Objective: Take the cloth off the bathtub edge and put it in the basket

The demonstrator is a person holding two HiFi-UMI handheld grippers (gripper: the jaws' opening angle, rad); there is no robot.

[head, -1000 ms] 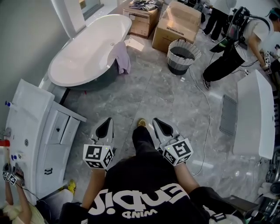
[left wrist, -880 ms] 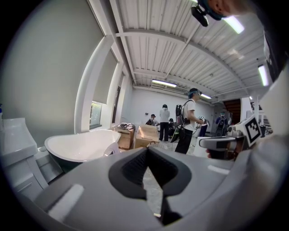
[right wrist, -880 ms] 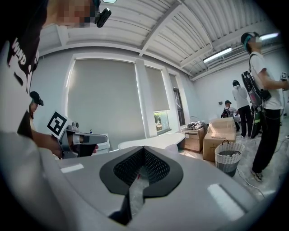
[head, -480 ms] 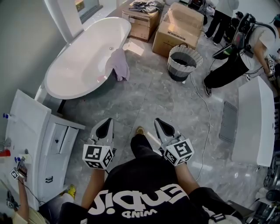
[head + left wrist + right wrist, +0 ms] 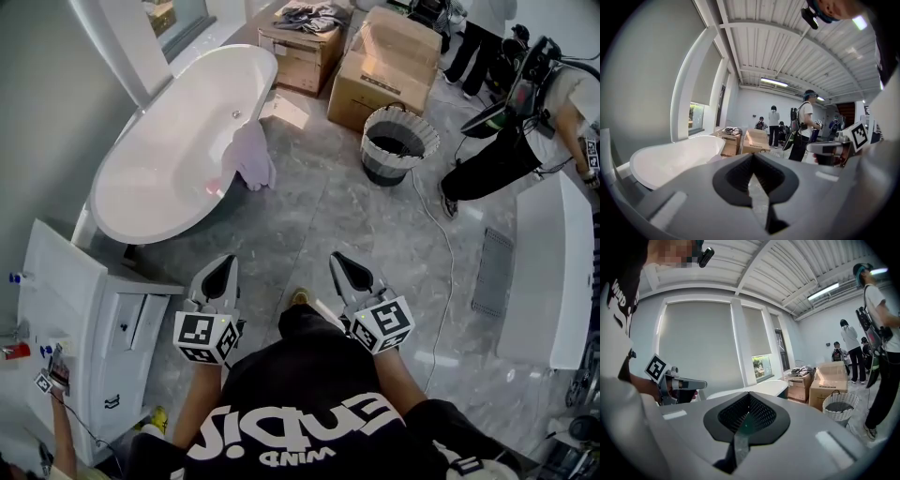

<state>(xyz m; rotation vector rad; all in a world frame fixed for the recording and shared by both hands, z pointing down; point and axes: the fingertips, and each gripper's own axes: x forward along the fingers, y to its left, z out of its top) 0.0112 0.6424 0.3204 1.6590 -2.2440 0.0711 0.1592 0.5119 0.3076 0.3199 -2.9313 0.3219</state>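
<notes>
We read white print on the person's black shirt (image 5: pixel 309 427), upside down in the head view: the small line looks like "WIND", the large word stays unclear.

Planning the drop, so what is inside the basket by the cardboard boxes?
The basket shows only a dark interior, no cloth. The cloth hangs on the bathtub edge. The basket's near wall covers part of its bottom.

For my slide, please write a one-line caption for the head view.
Left gripper and right gripper, both shut, point toward the cloth draped over the bathtub edge; basket on the floor nearby.
</notes>
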